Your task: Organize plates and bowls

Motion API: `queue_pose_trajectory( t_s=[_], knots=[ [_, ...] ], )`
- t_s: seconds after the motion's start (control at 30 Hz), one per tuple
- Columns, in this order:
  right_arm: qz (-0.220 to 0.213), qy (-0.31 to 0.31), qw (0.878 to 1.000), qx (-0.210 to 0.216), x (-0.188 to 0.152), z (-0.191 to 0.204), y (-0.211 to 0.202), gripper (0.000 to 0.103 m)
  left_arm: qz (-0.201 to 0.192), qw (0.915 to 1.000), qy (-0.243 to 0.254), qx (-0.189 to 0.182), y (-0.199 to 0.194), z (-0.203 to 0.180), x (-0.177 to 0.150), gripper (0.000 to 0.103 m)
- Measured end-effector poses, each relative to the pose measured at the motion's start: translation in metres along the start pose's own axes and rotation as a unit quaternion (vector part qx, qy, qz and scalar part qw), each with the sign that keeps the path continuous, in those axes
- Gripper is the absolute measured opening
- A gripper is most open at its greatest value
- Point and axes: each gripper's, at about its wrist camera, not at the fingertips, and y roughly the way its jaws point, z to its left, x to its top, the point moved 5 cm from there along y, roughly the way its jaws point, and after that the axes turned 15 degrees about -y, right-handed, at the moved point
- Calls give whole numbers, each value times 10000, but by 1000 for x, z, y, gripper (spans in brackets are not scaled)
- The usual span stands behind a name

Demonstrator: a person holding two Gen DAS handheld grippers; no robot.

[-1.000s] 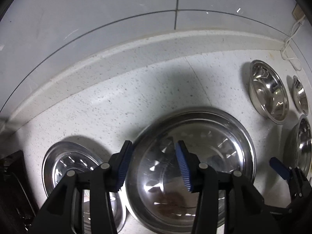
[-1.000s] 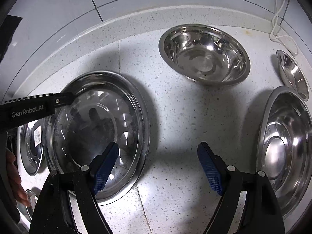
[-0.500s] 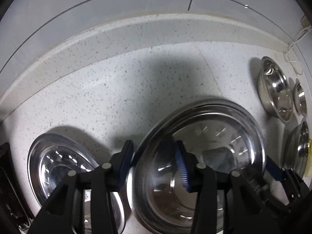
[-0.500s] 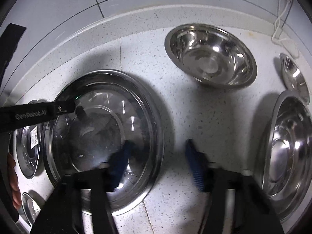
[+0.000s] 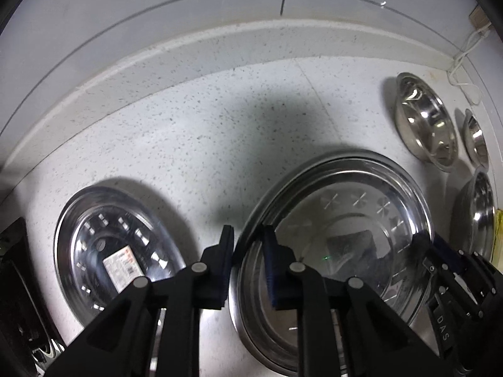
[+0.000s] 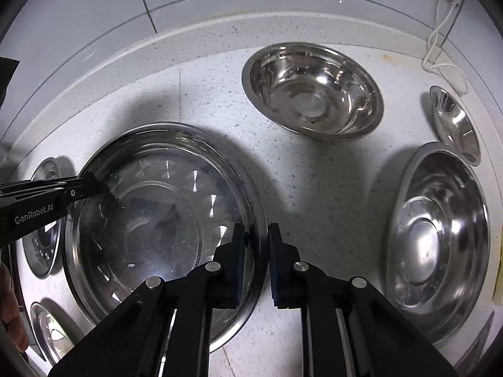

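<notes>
My left gripper has just been closing, and its jaws now pinch the left rim of the big steel plate. My right gripper has squeezed shut on the plate's right rim. The plate sits on the speckled surface, with a smaller plate to its left and a steel bowl behind it.

The left hand-held gripper has just been closing, and the near-left rim of the large steel plate is pinched between its pads. A smaller labelled plate is seen beside it on the speckled surface.
</notes>
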Motion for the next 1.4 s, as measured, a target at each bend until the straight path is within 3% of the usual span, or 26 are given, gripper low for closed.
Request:
queue_pose_trajectory(
  t_s=[0.23, 0.4, 0.53, 0.8, 1.0, 1.4],
  knots=[
    [-247, -182, 9995, 29, -20, 19, -49, 12, -380, 9992, -28, 78, -55, 21, -37, 17],
    [-351, -457, 9982, 186, -43, 66, -79, 13, -564, 9978, -249, 224, -90, 77, -76, 17],
    [-323, -830, 9954, 351, -71, 118, -88, 13, -612, 9959, -466, 486, -104, 131, -127, 18],
    [-93, -1466, 9875, 575, -110, 199, -86, 13, -378, 9924, -925, 723, -99, 211, -194, 18],
    [150, -1679, 9837, 630, -128, 228, -64, 13, -186, 9916, -1045, 735, -81, 233, -220, 17],
    [236, -1874, 9802, 594, -138, 236, -55, 11, -452, 9905, -961, 869, -82, 228, -221, 15]
  ],
)
